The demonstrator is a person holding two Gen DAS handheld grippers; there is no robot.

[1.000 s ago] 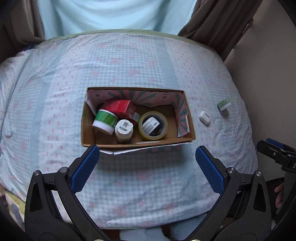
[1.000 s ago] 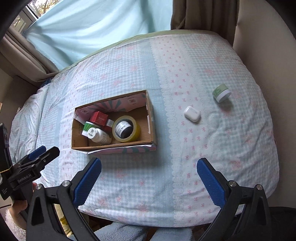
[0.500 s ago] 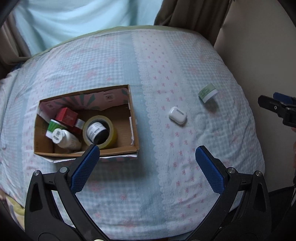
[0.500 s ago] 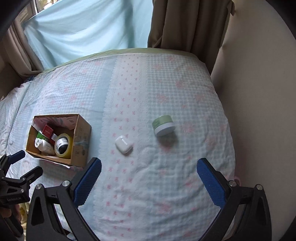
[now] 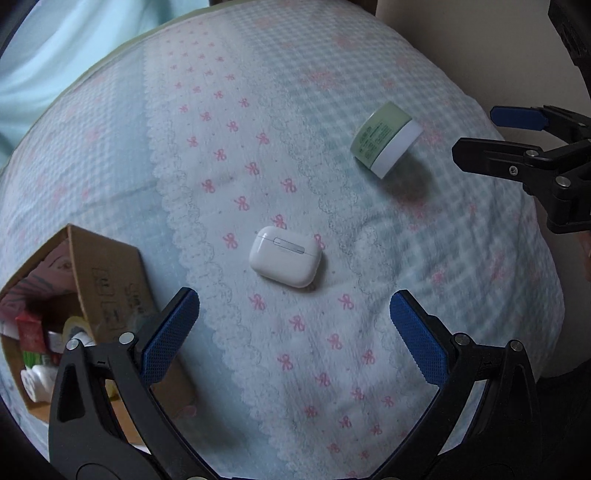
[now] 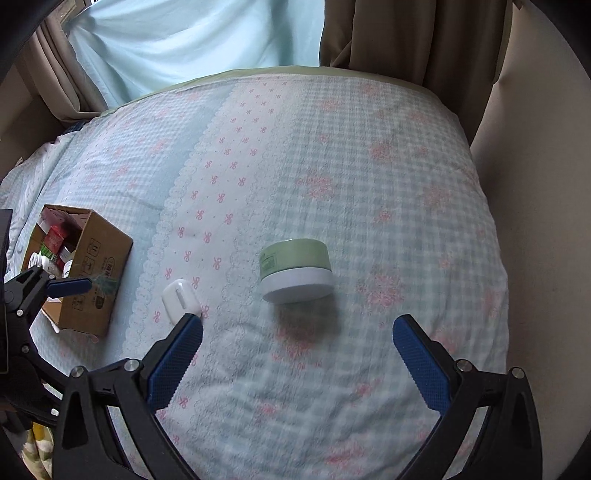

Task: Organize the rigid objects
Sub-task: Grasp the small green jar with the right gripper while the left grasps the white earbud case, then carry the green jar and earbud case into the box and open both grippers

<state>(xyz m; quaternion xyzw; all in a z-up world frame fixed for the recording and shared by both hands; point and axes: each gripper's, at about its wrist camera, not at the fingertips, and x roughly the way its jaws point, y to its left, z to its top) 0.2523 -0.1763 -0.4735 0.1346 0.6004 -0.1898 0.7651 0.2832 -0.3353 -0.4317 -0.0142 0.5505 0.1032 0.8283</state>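
A white earbud case (image 5: 284,256) lies on the bed, just ahead of my open, empty left gripper (image 5: 293,332). It also shows in the right wrist view (image 6: 181,300), by the left fingertip. A green jar with a white lid (image 6: 295,270) lies ahead of my open, empty right gripper (image 6: 297,354); it shows in the left wrist view (image 5: 386,140) too. A cardboard box (image 5: 107,291) holding bottles, a red carton and a tape roll sits at the left, also in the right wrist view (image 6: 94,273).
The bed is covered by a light blue checked quilt (image 6: 369,184) with pink bows. A beige wall (image 6: 535,166) runs along the right edge. Curtains (image 6: 388,33) hang behind the bed. The right gripper (image 5: 517,144) shows at the left wrist view's right edge.
Both grippers have swung right, away from the box, and moved closer: the left now faces the earbud case, the right faces the green jar. Both stay open.
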